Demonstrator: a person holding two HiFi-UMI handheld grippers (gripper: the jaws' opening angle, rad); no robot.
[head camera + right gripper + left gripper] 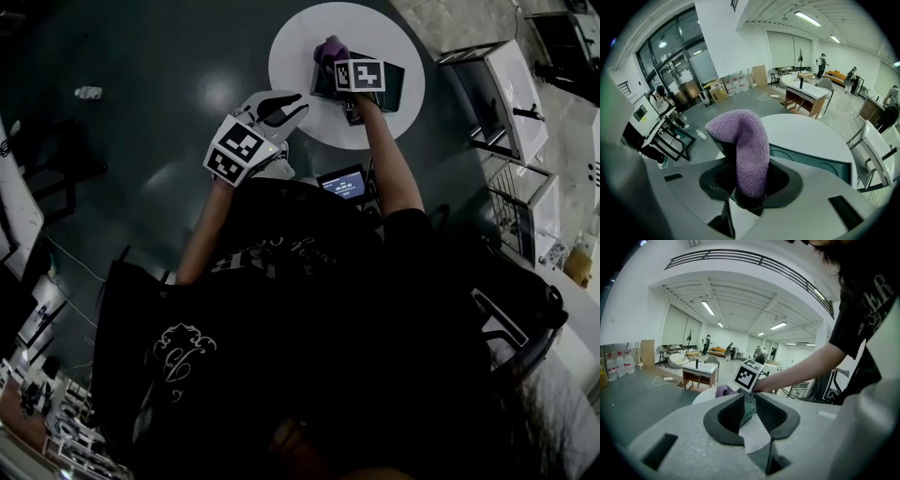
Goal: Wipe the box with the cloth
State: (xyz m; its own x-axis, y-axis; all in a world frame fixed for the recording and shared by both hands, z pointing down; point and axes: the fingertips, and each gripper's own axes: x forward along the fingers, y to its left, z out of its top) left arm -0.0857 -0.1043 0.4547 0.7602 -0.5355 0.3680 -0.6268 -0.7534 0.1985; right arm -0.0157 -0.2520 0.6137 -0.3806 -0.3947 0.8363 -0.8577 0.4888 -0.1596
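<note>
Hovering at left: left gripper (284, 109) over the dark floor (141, 122), just beside the table's rim; its jaws stand a narrow way apart with nothing between them; through the gap the left gripper view shows a strip of teal box edge and white table top
Cloth: purple and fleecy (330, 48); pinched at its lower end, it stands up and curls over above the jaws in the right gripper view (743, 150); it sits at the box's left end
Right gripper: (330, 64) closed on the cloth, held over the box's left part
Box: dark teal, flat and low (392, 90); lies on the table, right of the middle
Table: round and white (298, 52); it carries the box
</note>
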